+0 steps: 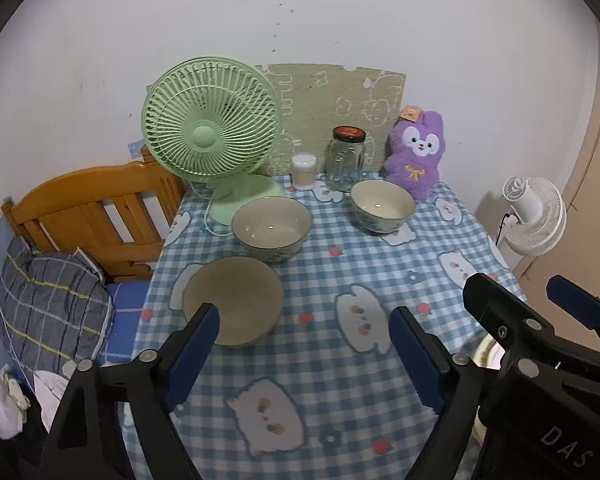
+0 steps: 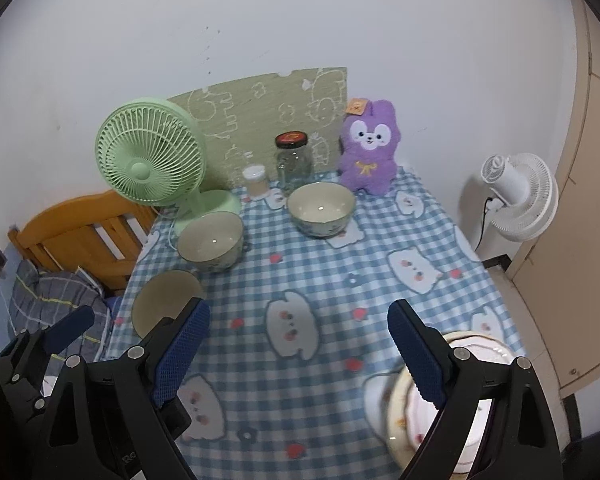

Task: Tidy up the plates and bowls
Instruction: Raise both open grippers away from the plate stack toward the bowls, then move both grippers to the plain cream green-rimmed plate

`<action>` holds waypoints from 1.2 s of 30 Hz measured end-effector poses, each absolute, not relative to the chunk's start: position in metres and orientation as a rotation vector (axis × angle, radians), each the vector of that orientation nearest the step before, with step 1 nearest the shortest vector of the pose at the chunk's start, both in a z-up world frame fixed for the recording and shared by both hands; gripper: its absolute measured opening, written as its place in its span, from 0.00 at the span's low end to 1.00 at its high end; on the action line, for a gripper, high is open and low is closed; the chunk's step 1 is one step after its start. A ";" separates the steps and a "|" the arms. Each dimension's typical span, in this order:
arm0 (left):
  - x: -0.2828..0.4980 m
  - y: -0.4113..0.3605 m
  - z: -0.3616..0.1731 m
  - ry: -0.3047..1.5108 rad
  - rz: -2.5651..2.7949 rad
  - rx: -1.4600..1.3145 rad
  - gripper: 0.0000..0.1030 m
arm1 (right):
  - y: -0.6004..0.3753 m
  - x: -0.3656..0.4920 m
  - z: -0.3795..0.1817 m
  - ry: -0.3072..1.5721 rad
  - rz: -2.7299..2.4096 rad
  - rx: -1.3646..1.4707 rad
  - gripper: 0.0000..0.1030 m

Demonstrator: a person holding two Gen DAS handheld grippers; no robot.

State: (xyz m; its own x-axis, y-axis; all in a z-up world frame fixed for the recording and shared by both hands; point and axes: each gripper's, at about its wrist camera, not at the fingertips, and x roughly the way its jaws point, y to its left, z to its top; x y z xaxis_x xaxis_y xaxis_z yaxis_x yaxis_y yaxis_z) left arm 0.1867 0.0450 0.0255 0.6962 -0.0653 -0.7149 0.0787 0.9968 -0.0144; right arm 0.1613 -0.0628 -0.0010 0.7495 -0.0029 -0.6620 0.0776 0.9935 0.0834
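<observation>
Three bowls stand on the blue checked tablecloth: a beige one nearest on the left, a cream one behind it, and a patterned one at the back. My left gripper hovers open over the cloth, its left finger overlapping the beige bowl's near rim. In the right wrist view the same bowls show. My right gripper is open, with nothing between the pads. A stack of flowered plates lies at the near right corner, partly hidden by the right finger.
At the back of the table stand a green desk fan, a small lidded tub, a glass jar and a purple plush. A wooden bed frame and pillow lie left; a white floor fan stands right.
</observation>
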 end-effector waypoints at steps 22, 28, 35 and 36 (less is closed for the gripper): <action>0.262 0.136 -0.037 0.901 -0.032 0.012 0.79 | 0.027 0.251 -0.062 0.796 -0.043 0.080 0.86; 0.278 0.145 -0.057 0.930 -0.040 0.022 0.70 | 0.037 0.269 -0.083 0.835 -0.047 0.077 0.80; 0.293 0.152 -0.080 0.968 -0.035 0.027 0.57 | 0.046 0.288 -0.106 0.886 -0.046 0.069 0.75; 0.295 0.153 -0.083 0.970 -0.035 0.028 0.56 | 0.047 0.290 -0.109 0.890 -0.046 0.063 0.74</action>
State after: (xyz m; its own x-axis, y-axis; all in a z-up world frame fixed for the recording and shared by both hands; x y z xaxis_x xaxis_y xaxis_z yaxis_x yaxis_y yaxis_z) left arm 0.2948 0.1526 -0.0830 0.5646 -0.0170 -0.8252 0.0422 0.9991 0.0083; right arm 0.2905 0.0473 -0.1091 0.6283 -0.0138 -0.7778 0.0664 0.9971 0.0360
